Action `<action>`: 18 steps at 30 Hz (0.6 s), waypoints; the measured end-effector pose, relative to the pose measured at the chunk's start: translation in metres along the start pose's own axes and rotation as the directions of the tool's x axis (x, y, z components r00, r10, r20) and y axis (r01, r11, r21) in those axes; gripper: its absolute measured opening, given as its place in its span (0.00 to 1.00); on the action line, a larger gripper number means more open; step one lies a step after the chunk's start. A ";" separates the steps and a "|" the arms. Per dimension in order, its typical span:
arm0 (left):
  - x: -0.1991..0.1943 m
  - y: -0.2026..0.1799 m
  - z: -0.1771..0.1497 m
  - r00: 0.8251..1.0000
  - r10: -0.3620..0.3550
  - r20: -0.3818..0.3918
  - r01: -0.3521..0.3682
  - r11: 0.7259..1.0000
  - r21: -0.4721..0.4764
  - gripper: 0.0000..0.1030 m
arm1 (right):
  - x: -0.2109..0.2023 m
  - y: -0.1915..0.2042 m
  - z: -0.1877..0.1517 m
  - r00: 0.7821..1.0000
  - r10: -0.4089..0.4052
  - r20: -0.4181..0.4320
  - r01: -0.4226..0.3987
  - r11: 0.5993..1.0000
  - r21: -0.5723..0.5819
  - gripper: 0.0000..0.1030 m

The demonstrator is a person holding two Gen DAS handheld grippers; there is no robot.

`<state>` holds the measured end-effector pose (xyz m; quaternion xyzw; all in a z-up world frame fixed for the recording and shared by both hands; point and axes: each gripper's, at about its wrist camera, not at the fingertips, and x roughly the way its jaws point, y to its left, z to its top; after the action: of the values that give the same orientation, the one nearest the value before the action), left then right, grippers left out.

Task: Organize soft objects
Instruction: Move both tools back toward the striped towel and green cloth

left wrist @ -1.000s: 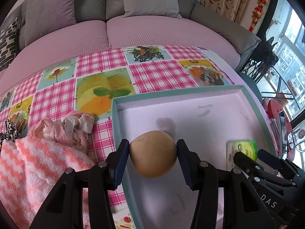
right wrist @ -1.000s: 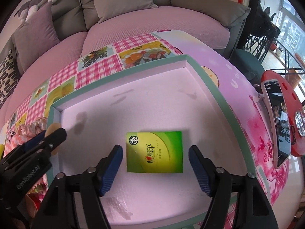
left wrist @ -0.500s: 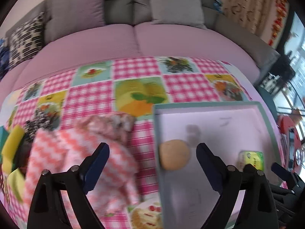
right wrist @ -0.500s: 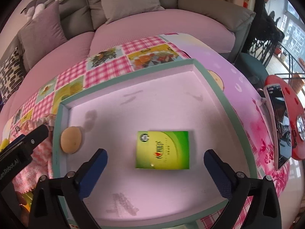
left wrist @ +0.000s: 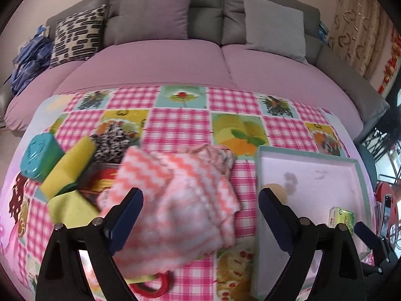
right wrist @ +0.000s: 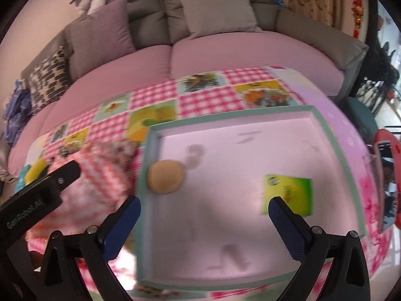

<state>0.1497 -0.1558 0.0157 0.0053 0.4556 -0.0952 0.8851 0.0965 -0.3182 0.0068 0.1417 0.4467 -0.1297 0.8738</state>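
A shallow box with a teal rim [right wrist: 323,125] and pale pink floor lies on the checked tablecloth. In it lie a tan round soft ball [right wrist: 165,176] near the left wall and a green packet [right wrist: 288,194]. The box also shows in the left wrist view [left wrist: 308,154], with the ball [left wrist: 277,189] and packet [left wrist: 342,218]. My left gripper [left wrist: 200,207] is open and empty above a pink-and-white zigzag cloth [left wrist: 175,195]. My right gripper [right wrist: 204,219] is open and empty above the box.
Left of the cloth lie yellow sponges [left wrist: 69,165], a teal block [left wrist: 40,156], a black-and-white speckled item [left wrist: 111,141] and a pale pink crumpled cloth [left wrist: 215,154]. A red ring [left wrist: 150,287] lies near the front. A pink sofa [left wrist: 160,62] stands behind; a phone [right wrist: 387,183] lies at right.
My left gripper let go of the tan ball in the box, opened wide and moved left and back over the zigzag cloth. My right gripper opened wider and drew back from the packet.
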 end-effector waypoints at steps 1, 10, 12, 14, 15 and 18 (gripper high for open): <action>-0.003 0.005 -0.001 1.000 -0.002 0.004 0.002 1.000 -0.007 0.91 | 0.000 0.004 -0.002 1.000 0.022 -0.004 -0.022 1.000 0.000 1.00; -0.024 0.045 -0.016 1.000 0.017 0.012 -0.017 0.998 -0.056 0.92 | -0.003 0.040 -0.019 0.995 0.093 -0.024 -0.094 0.995 -0.023 1.00; -0.031 0.054 -0.017 1.000 0.008 0.022 -0.007 0.997 -0.072 0.92 | -0.002 0.045 -0.021 0.996 0.089 -0.030 -0.090 0.995 -0.030 1.00; -0.037 0.059 -0.018 0.999 -0.004 0.038 0.007 0.997 -0.081 0.92 | -0.002 0.050 -0.022 0.996 0.088 -0.030 -0.089 0.995 -0.036 1.00; -0.041 0.062 -0.018 0.999 -0.009 0.047 0.013 0.996 -0.083 0.92 | -0.003 0.054 -0.022 0.995 0.093 -0.029 -0.094 0.995 -0.038 1.00; -0.048 0.074 -0.020 0.998 -0.003 0.057 0.008 0.996 -0.090 0.92 | -0.004 0.065 -0.022 0.994 0.102 -0.025 -0.104 0.993 -0.064 1.00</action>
<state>0.1194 -0.0735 0.0373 -0.0386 0.4341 -0.0772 0.8967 0.1005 -0.2497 0.0066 0.1374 0.4520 -0.0684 0.8787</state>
